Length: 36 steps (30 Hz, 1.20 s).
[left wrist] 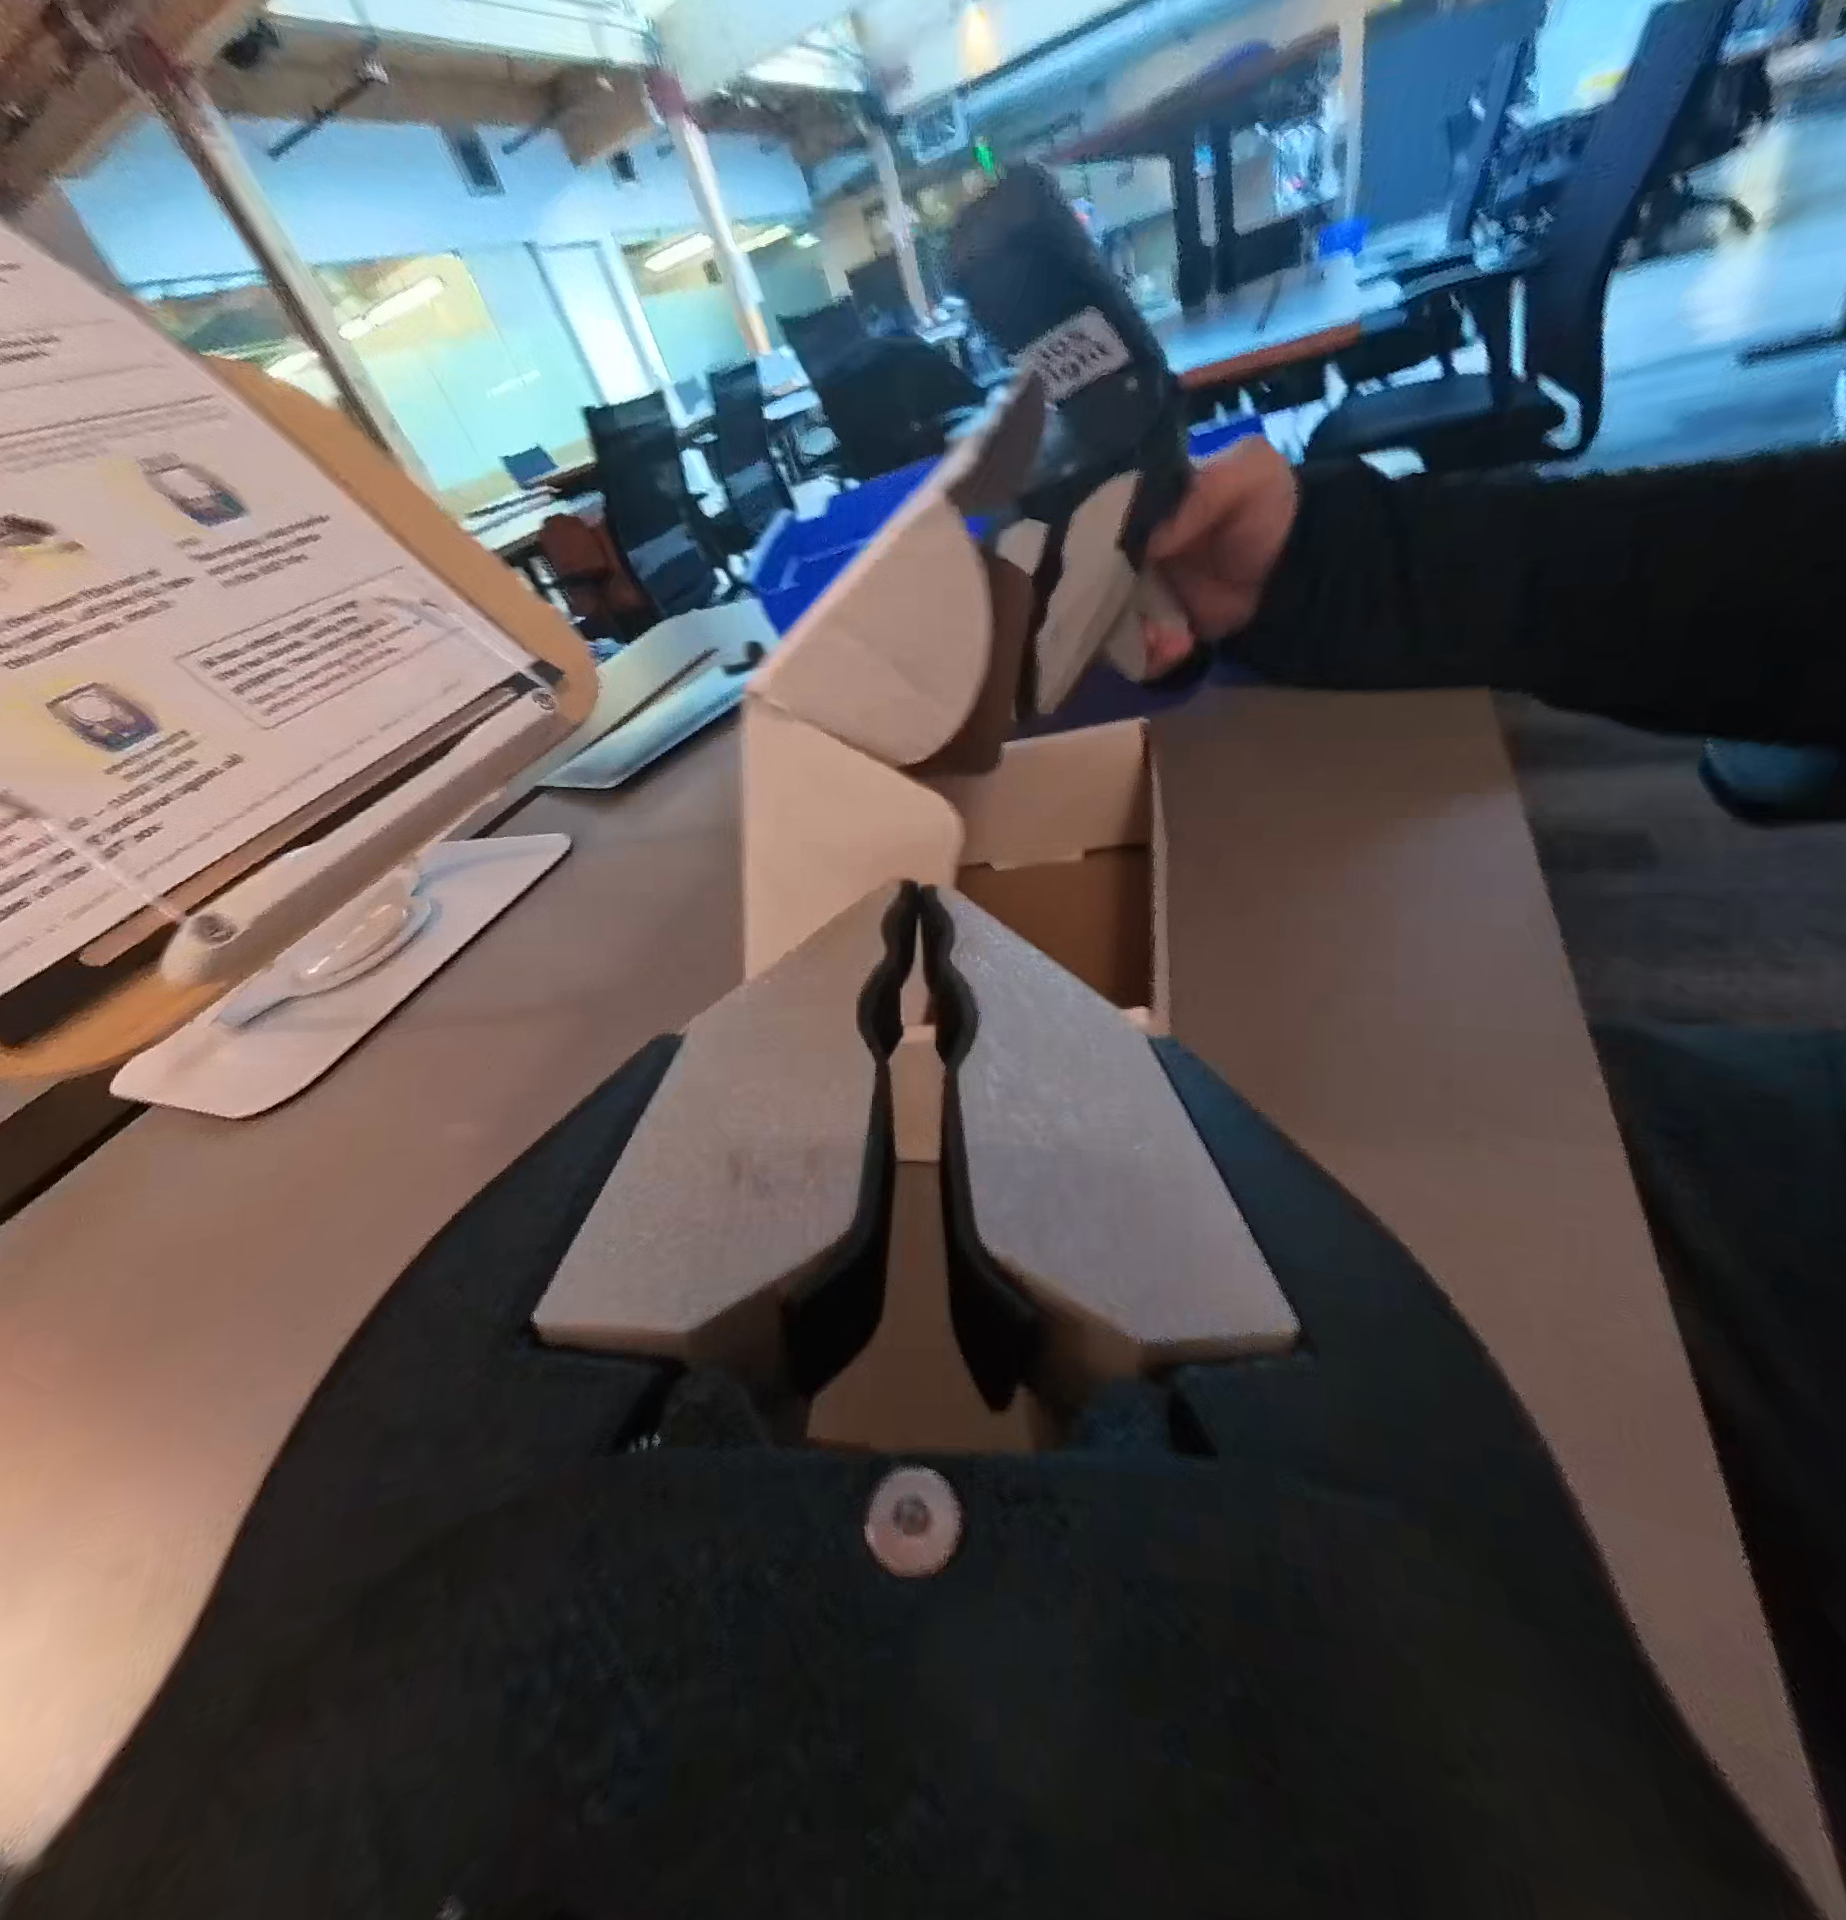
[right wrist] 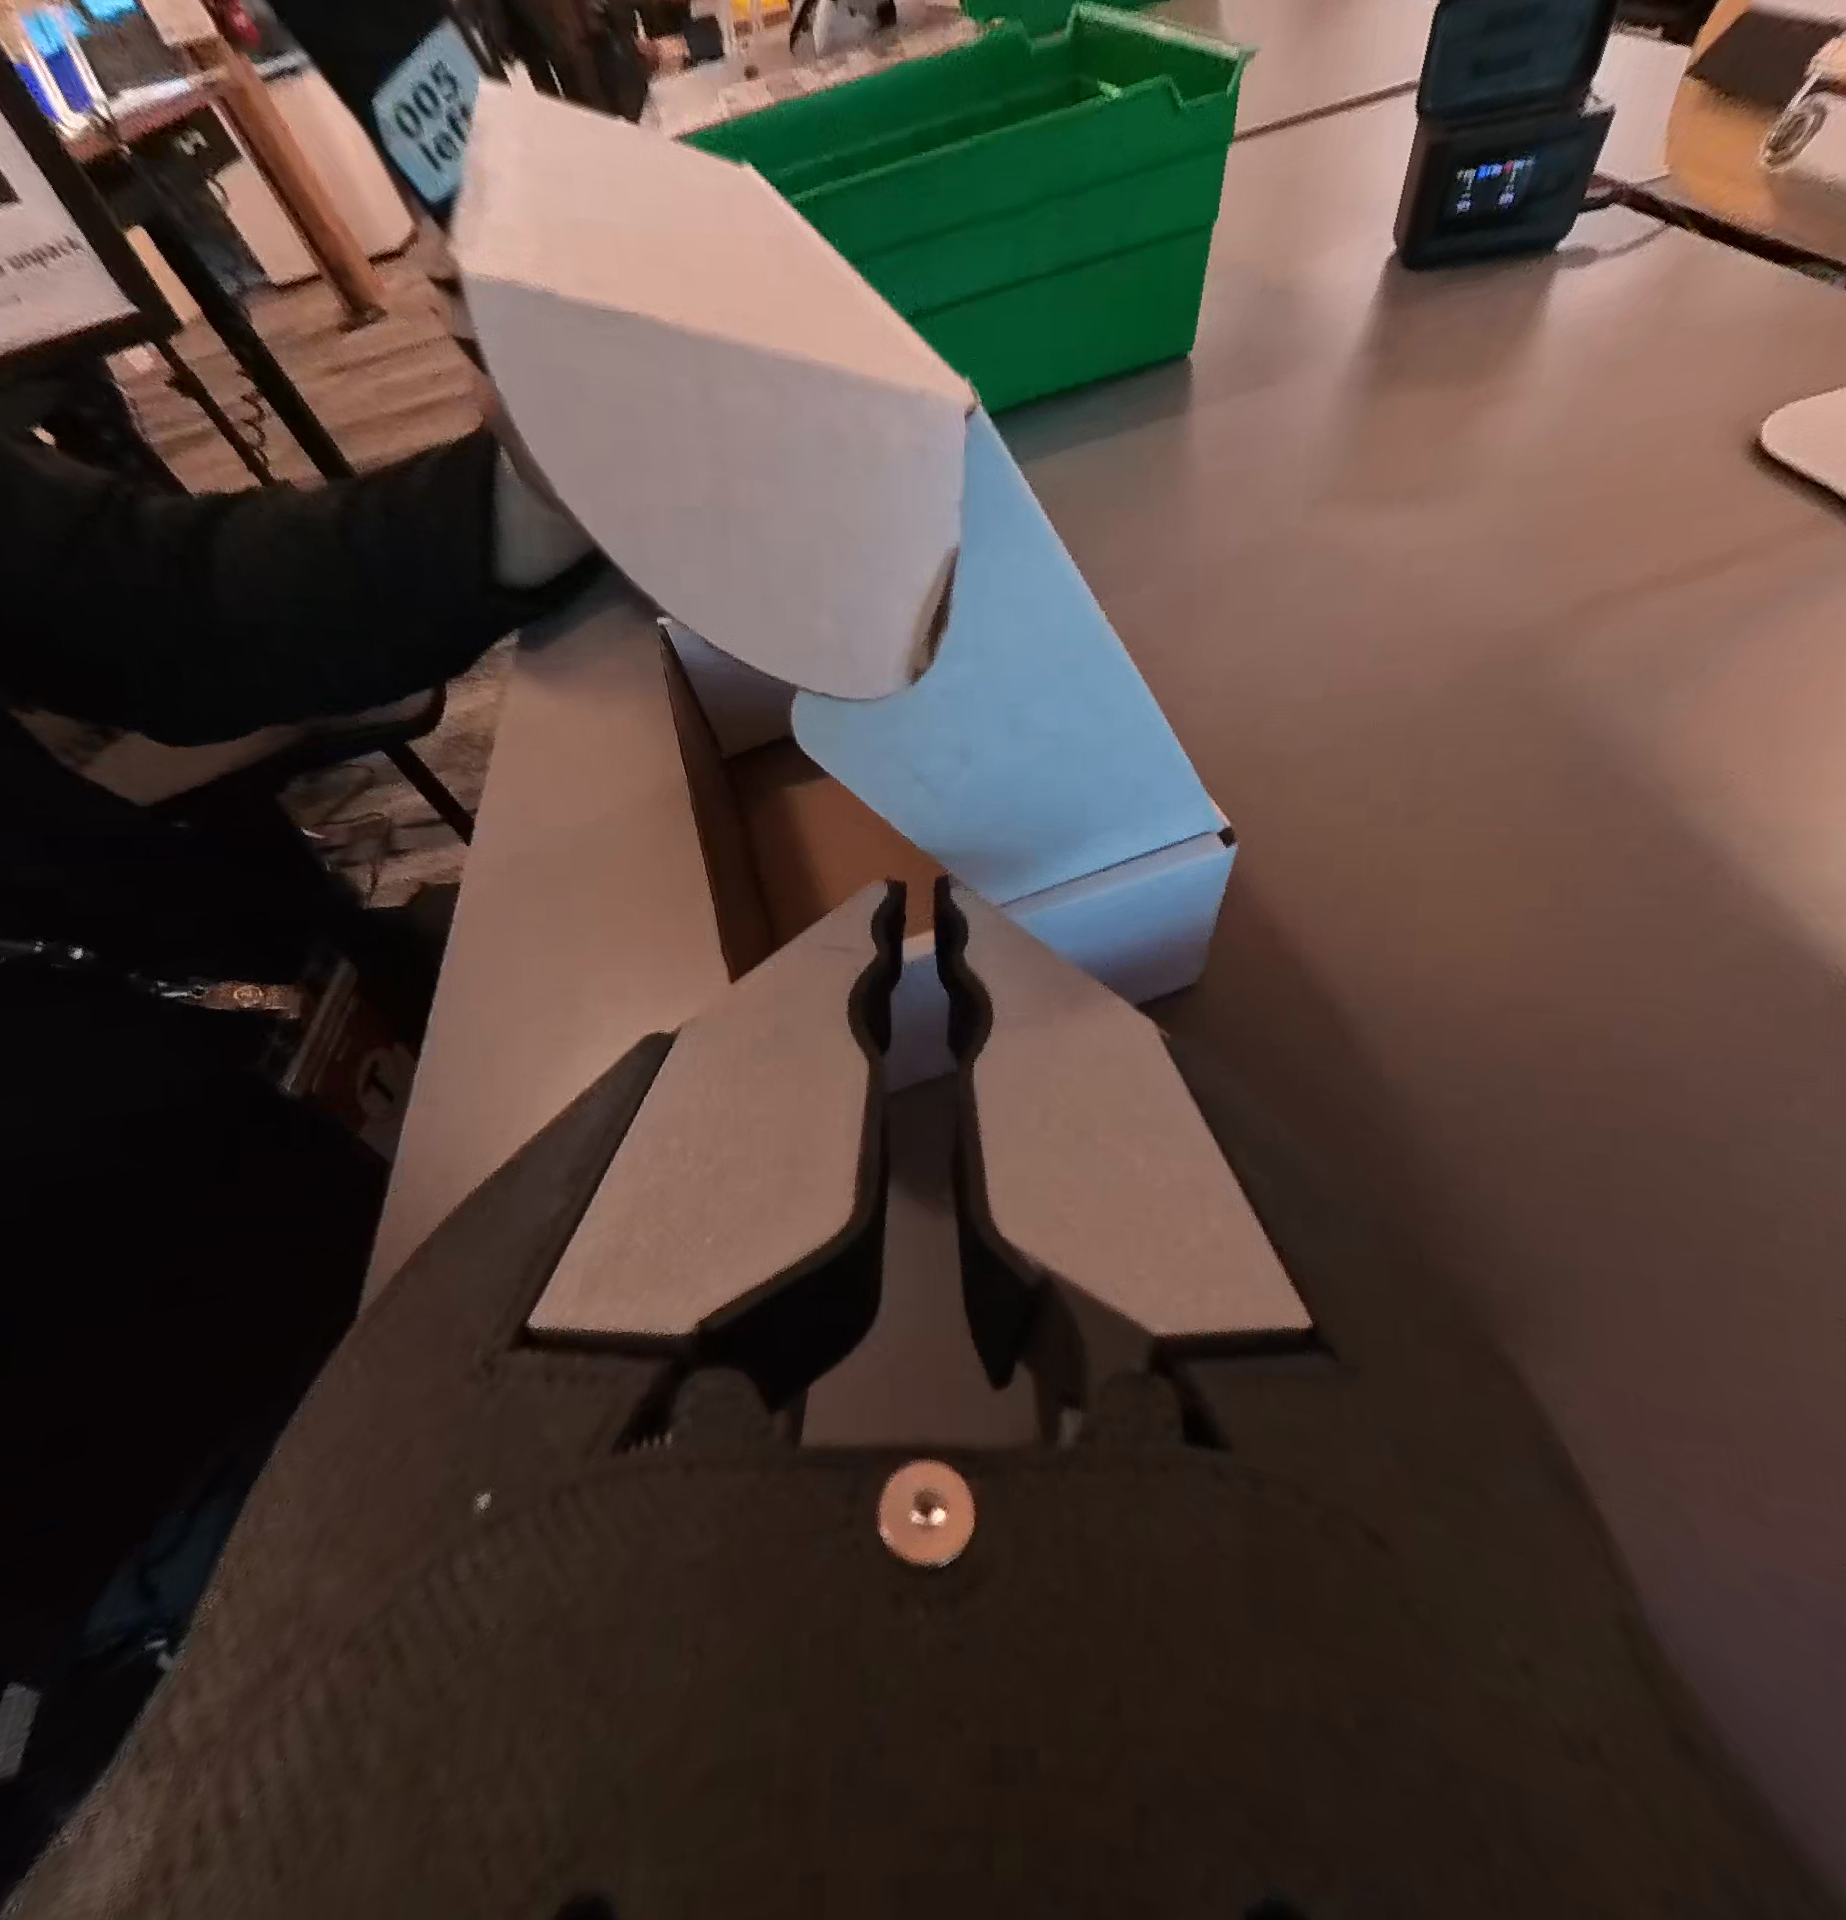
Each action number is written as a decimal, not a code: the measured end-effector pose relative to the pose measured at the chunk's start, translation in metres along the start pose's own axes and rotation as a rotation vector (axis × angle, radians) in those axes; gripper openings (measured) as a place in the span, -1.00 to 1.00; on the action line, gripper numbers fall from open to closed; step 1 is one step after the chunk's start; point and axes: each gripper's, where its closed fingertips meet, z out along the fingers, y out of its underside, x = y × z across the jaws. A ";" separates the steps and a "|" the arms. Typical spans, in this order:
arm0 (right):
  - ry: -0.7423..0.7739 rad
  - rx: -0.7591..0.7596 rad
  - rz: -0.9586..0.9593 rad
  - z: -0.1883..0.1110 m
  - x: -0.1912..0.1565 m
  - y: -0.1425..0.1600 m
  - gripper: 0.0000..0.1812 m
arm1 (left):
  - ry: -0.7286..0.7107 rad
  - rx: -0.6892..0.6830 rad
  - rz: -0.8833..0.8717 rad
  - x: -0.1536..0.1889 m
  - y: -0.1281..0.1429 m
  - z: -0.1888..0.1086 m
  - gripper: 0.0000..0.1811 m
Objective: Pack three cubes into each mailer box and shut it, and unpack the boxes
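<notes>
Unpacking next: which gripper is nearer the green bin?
Left, probably. Left gripper is beyond the raised lid, toward the green bin; right gripper is across the mailer box.

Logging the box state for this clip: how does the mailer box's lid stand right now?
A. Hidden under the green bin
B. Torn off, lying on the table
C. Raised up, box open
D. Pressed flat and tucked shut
C: the lid of the mailer box stands raised over the open cavity, still joined to the box, with the green bin behind it.
</notes>
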 end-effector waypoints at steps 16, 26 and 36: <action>0.068 0.630 0.114 -0.064 0.013 -0.095 -0.96 | -0.103 0.061 -0.402 -0.069 -0.022 0.024 -0.95; 0.287 0.470 0.175 -0.028 0.058 -0.083 -1.00 | 0.130 0.019 -0.338 -0.042 -0.024 0.048 -1.00; -0.042 0.004 0.101 0.039 0.007 -0.015 -1.00 | 0.286 -0.276 -0.174 0.008 0.034 0.056 -1.00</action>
